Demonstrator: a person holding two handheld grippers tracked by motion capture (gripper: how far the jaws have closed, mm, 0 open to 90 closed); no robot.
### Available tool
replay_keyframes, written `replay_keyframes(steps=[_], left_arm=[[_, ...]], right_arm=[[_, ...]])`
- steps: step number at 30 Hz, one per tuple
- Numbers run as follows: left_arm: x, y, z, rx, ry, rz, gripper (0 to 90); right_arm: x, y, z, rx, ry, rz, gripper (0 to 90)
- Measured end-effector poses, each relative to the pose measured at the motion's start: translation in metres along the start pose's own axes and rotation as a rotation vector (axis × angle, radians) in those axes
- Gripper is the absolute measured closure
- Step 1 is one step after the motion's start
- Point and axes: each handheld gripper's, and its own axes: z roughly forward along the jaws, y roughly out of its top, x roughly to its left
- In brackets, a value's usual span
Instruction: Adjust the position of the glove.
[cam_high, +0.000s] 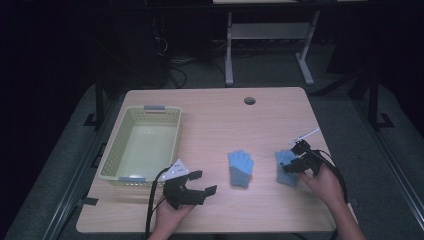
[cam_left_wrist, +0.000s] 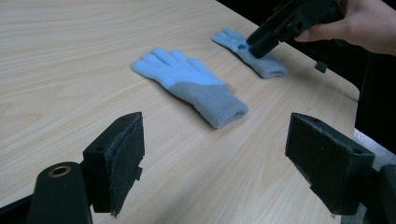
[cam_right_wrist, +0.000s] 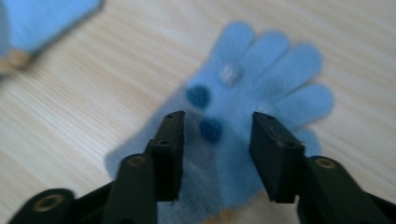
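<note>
Both gloves lie on the surface; none is in the basket (cam_high: 150, 142). Right tongs (cam_right_wrist: 217, 154), half apart, straddle the right glove (cam_right_wrist: 261, 88) at lower right, unclamped. Left tongs (cam_high: 196, 181) gape idle.

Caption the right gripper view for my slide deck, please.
Right gripper with jaws half closed over a light blue knit glove lying flat on the wooden table.

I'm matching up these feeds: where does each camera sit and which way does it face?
High view: above the table, looking forward and down; both hands with tongs.
Left gripper view: on the left tongs, facing two blue gloves; its jaws wide apart.
Right gripper view: on the right tongs, straddling the right glove.
All share the right glove.
</note>
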Motion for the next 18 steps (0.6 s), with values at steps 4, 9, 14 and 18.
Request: replay_keyframes(steps=[4, 9, 14, 18], left_arm=[[-0.0003, 0.0003, -0.0006, -0.009, -0.012, 0.000, 19.4], [-0.0014, 0.0011, -0.0020, -0.013, -0.006, -0.004, 19.4], [-0.0024, 0.0001, -0.0005, -0.003, -0.011, 0.000, 19.4], [-0.0032, -0.0002, -0.0012, -0.006, -0.009, -0.001, 19.4]], right_arm=[[0.0020, -0.0025, 0.0032, 0.000, -0.028, -0.023, 60.4], [0.0060, -0.0019, 0.0048, 0.001, -0.058, -0.043, 61.9], [0.0073, -0.0018, 0.0049, 0.003, -0.067, -0.043, 66.7], [0.0069, -0.0010, 0.0047, 0.004, -0.075, -0.027, 74.7]])
